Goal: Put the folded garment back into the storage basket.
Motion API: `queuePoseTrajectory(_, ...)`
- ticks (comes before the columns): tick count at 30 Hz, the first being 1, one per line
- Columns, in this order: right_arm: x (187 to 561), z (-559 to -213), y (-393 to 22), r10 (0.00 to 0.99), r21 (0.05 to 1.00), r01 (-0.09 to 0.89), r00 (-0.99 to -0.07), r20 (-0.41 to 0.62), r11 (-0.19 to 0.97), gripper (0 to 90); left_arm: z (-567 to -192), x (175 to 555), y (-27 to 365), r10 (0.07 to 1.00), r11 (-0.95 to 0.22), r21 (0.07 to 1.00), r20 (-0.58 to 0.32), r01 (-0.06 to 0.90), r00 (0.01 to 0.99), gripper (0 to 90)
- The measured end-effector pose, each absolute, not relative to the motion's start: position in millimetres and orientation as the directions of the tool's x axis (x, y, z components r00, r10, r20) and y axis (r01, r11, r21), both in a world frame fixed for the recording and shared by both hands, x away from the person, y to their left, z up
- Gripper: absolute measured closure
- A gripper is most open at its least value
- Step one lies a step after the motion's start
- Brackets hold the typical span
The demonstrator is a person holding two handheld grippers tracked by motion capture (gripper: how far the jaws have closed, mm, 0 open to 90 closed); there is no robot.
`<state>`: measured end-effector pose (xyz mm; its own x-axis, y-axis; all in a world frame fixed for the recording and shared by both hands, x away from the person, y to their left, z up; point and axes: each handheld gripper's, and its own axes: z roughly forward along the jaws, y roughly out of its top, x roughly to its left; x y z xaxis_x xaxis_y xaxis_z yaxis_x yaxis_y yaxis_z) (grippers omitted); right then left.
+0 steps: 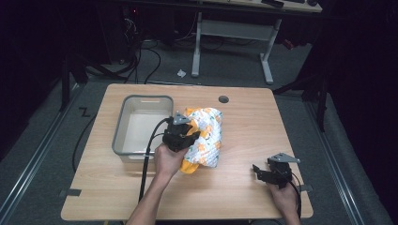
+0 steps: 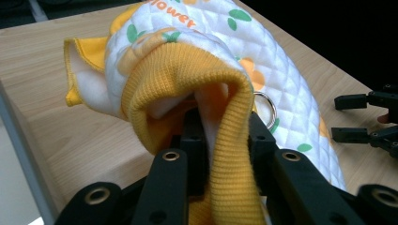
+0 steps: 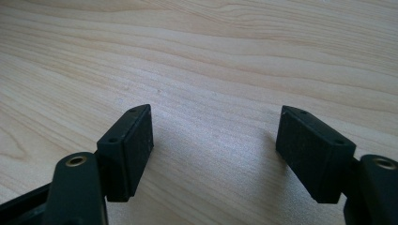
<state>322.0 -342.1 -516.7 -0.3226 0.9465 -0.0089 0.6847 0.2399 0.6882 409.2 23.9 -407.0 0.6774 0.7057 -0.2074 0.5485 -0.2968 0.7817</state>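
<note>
— What do your tools look like?

— My left gripper (image 1: 180,133) and right gripper (image 1: 274,173) are both matte black, each topped by a grey three-cornered plate. A black cable trails from each.

— And the fingers?

— My fingers (image 3: 129,147) are flat rectangular black pads with small screw holes, hinged on black links with brass-coloured rivets. My forearms are bare, no sleeves.

The yellow ribbed cuff (image 2: 187,84) is hiding the left gripper (image 2: 220,136) jaw tips; the basin (image 1: 123,123) contents are staying indistinct at nine o'clock.
</note>
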Motion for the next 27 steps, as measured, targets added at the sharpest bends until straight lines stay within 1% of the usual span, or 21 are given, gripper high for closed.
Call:
queuePoseTrajectory(7, 321.9, -516.7, -342.0, 0.947, 0.688, 0.685, -0.322, -0.008, 0.239, 28.1, -398.3, 411.2, 31.7, 0.707, -0.275, 0.792, -0.217, 0.545, 0.673, 74.4)
queuePoseTrajectory(10, 321.9, -516.7, -342.0, 0.947, 0.688, 0.686, -0.322, -0.007, 0.238, 28.1, -397.4, 412.9, 36.3, 0.701, -0.260, 0.791, -0.239, 0.553, 0.672, 74.4)
queuePoseTrajectory(19, 321.9, -516.7, -342.0, 0.947, 0.688, 0.685, -0.322, -0.008, 0.239, 28.1, -395.3, 414.2, 46.1, 0.712, -0.252, 0.791, -0.239, 0.558, 0.660, 74.4)
queuePoseTrajectory(27, 322.0, -516.7, -342.1, 0.946, 0.689, 0.684, -0.323, -0.009, 0.240, 28.1, -387.9, 419.3, 63.0, 0.724, -0.223, 0.799, -0.248, 0.558, 0.644, 74.4)
